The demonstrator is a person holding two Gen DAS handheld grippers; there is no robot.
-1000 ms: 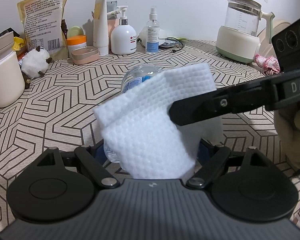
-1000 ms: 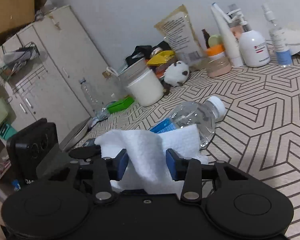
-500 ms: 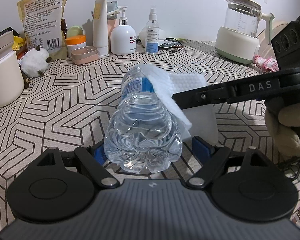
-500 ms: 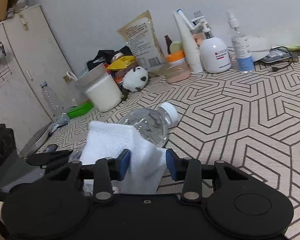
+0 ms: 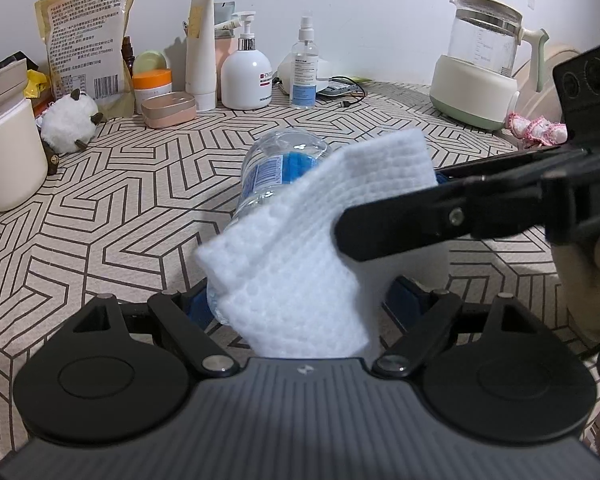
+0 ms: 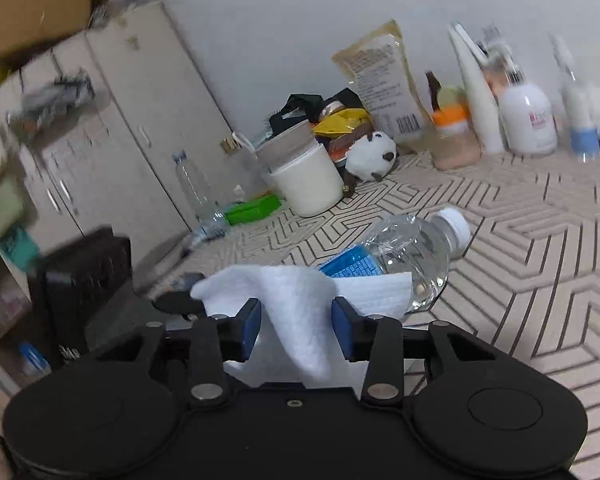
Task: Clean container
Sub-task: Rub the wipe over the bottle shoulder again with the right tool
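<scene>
A clear plastic water bottle (image 5: 278,168) with a blue label and white cap lies held by its base between the blue pads of my left gripper (image 5: 300,304). It also shows in the right wrist view (image 6: 404,256). My right gripper (image 6: 296,324) is shut on a white textured cloth (image 6: 300,308). The cloth (image 5: 316,248) lies draped over the near half of the bottle and hides its base. The right gripper's black finger (image 5: 440,216) reaches in from the right across the cloth.
Along the back wall stand a snack bag (image 5: 86,36), a pump bottle (image 5: 246,76), a spray bottle (image 5: 304,68) and a glass kettle (image 5: 480,64). A white cup (image 5: 8,152) and plush toy (image 5: 70,124) stand left. Cabinets (image 6: 112,128) stand beyond the table.
The cloth has swept back down the bottle toward its base, covering the near half again. Half a second ago it was up near the label, leaving the base bare.
</scene>
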